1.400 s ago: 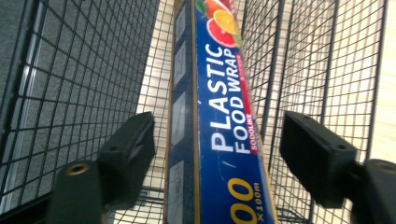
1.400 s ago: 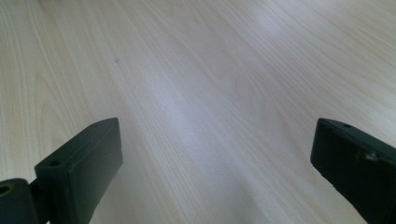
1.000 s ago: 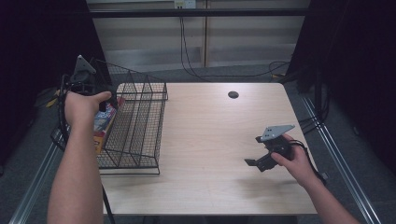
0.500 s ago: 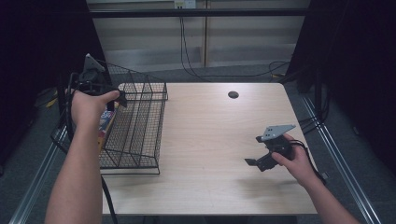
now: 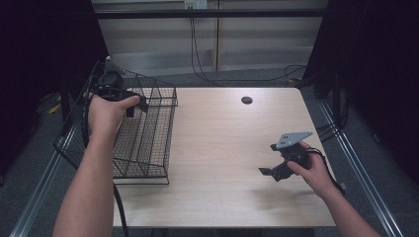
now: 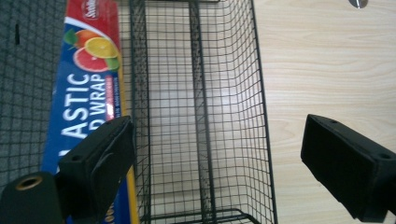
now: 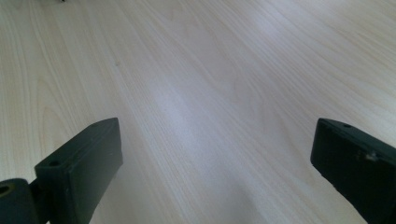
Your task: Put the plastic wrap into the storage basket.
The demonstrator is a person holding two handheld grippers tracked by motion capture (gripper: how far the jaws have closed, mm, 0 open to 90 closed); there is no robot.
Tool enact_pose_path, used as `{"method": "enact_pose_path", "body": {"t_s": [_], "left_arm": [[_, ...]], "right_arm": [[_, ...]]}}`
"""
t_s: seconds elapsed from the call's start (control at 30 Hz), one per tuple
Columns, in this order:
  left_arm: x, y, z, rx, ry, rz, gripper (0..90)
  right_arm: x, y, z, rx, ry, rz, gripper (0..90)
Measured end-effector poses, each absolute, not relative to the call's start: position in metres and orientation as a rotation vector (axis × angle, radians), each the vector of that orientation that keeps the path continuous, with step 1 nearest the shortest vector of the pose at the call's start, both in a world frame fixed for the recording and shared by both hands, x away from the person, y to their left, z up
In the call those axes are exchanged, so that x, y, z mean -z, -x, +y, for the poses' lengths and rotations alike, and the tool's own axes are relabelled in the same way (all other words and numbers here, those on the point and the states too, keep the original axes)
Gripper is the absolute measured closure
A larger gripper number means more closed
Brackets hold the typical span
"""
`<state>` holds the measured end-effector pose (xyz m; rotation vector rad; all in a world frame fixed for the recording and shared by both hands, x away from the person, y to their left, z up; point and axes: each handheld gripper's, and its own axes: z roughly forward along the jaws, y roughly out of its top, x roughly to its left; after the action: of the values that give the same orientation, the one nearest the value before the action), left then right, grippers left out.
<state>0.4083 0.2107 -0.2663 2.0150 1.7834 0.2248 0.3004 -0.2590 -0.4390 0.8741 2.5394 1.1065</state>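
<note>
Since a second ago the left tongs (image 5: 129,104) have been drifting up and back over the wire basket (image 5: 148,143), and their jaws have just been opening; they are now standing wide with nothing between them. The box of wrap (image 6: 81,102), which was showing under the left hand earlier, is now lying in the basket's left compartment, beside a wire divider and below the left jaw in the left gripper view; from the high view the forearm is covering it. The right tongs (image 5: 267,173) are hovering low over the worktop (image 5: 232,148) where they were before, jaws wide and empty. The worktop is pale wood with a small dark round hole (image 5: 246,100) near its far edge. Beyond it, cables (image 5: 197,54) are hanging down a light wall, and dark curtains are closing in both sides. The box's lower end is being cut off by the frame, and part of its lettering is sitting behind the jaw.
</note>
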Motion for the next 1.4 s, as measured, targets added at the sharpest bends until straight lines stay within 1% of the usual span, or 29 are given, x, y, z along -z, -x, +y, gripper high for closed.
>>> {"method": "enact_pose_path", "body": {"t_s": [0.7, 0.93, 1.4], "left_arm": [[0.282, -0.41, 0.173, -0.169, -2.056, 1.644, 6.4], [0.289, -0.41, 0.161, -0.132, -2.067, 1.602, 5.5], [0.305, -0.409, 0.141, -0.128, -2.111, 1.522, 5.4]], "right_arm": [[0.44, -0.3, -0.259, -1.105, -0.876, 2.538, 2.1], [0.44, -0.301, -0.259, -1.098, -0.873, 2.537, 2.0], [0.442, -0.302, -0.261, -1.091, -0.883, 2.537, 2.0]]}}
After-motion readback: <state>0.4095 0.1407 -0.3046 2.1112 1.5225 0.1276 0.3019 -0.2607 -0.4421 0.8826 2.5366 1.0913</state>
